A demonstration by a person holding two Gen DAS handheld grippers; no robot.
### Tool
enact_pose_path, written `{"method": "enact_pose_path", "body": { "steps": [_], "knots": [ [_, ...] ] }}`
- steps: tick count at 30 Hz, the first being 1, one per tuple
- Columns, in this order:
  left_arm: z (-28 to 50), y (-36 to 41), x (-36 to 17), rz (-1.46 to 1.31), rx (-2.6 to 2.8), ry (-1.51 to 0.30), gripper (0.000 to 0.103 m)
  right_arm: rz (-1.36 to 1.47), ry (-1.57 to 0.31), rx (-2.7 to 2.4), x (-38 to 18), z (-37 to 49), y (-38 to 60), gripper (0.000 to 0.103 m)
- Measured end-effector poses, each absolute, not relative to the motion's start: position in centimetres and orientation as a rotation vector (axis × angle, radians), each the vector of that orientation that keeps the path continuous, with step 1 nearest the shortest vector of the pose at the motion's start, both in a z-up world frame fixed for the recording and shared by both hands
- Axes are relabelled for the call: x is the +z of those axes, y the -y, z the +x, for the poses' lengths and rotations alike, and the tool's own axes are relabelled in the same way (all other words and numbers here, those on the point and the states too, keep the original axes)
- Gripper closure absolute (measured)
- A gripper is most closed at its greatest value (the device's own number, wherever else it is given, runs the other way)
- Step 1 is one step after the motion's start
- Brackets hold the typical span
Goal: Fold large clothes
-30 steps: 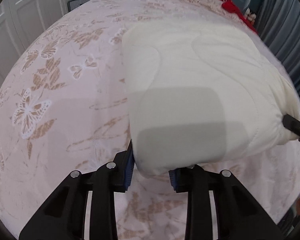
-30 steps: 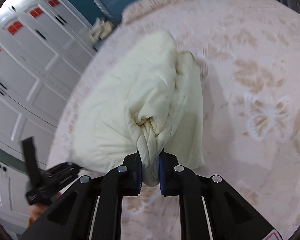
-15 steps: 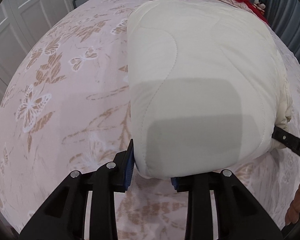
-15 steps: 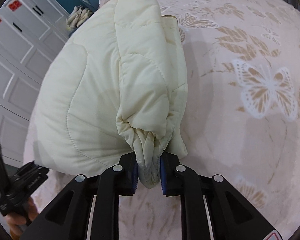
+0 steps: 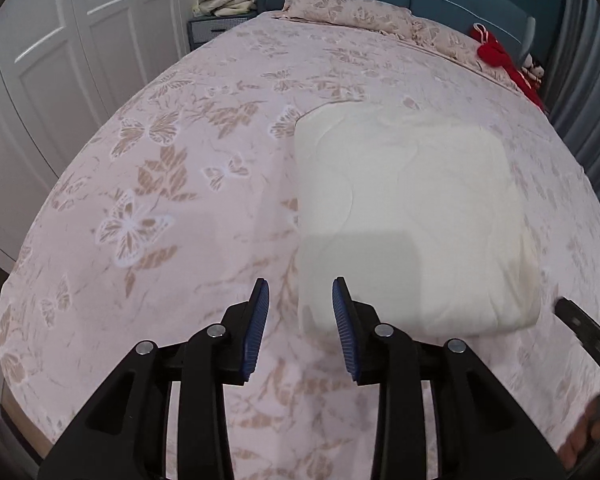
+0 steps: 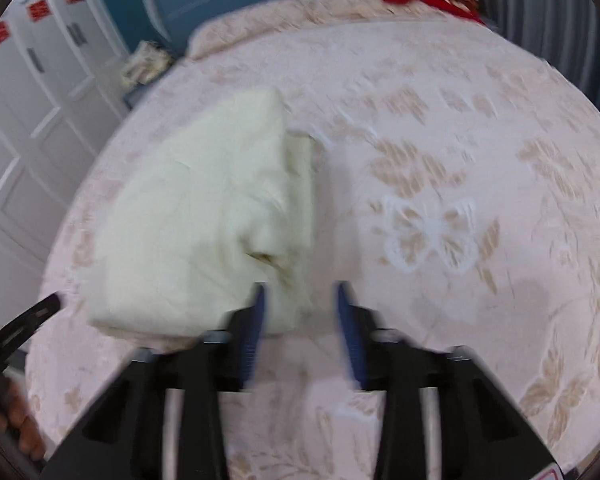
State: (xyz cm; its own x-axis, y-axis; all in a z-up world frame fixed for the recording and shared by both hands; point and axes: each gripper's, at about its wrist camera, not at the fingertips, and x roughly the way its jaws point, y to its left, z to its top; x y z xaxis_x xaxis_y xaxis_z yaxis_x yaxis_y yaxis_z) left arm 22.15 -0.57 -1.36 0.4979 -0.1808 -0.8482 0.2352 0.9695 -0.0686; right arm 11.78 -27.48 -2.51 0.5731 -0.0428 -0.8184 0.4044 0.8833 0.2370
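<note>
A cream quilted jacket (image 5: 408,216) lies folded into a thick rectangle on the bed; it also shows in the right wrist view (image 6: 204,232). My left gripper (image 5: 300,308) is open and empty, just off the bundle's near left corner. My right gripper (image 6: 300,312) is open and empty at the bundle's near right corner, with its layered edges facing it. The right wrist view is blurred by motion. Each gripper's tip shows at the edge of the other's view.
The bed (image 5: 172,208) has a pink cover with butterfly and leaf print. White wardrobe doors (image 5: 60,64) stand to the left. A nightstand with folded clothes (image 5: 224,4) and a red item (image 5: 500,56) are at the teal headboard end.
Both grippers have let go of the jacket and opened. The bundle now rests on the bed, and both grippers have pulled back from it.
</note>
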Motion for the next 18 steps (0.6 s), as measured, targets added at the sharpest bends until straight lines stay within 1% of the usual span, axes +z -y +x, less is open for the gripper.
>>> {"method": "enact_pose_path", "body": {
  "steps": [2,4,7,8,9,12,18],
  "knots": [
    [23.2,2.1,-2.4,0.096,-0.254,-1.037,0.071,0.391,-0.935,-0.211,-1.7,13.2,26.6,0.098],
    [23.7,3.2,-3.6,0.119,-0.256,-1.063,0.071,0.326,-0.965,-0.194,-2.1,14.9,25.5,0.098],
    [24.2,4.6,-5.3,0.182,-0.223,-1.066,0.071,0.242,-1.086,-0.220,-5.6,17.3,25.2,0.099],
    [24.3,5.0,-5.8,0.198,-0.218,-1.067,0.071,0.233,-1.110,-0.230,-6.6,17.4,25.2,0.102],
    [24.5,5.1,-6.1,0.199,-0.218,-1.072,0.071,0.226,-1.142,-0.244,-7.9,17.9,25.4,0.103],
    [24.5,5.5,-6.9,0.210,-0.220,-1.078,0.071,0.254,-1.173,-0.251,-10.4,17.7,25.6,0.103],
    [24.3,6.4,-7.7,0.260,-0.196,-1.059,0.071,0.213,-1.192,-0.271,-11.7,18.6,24.9,0.103]
  ]
}}
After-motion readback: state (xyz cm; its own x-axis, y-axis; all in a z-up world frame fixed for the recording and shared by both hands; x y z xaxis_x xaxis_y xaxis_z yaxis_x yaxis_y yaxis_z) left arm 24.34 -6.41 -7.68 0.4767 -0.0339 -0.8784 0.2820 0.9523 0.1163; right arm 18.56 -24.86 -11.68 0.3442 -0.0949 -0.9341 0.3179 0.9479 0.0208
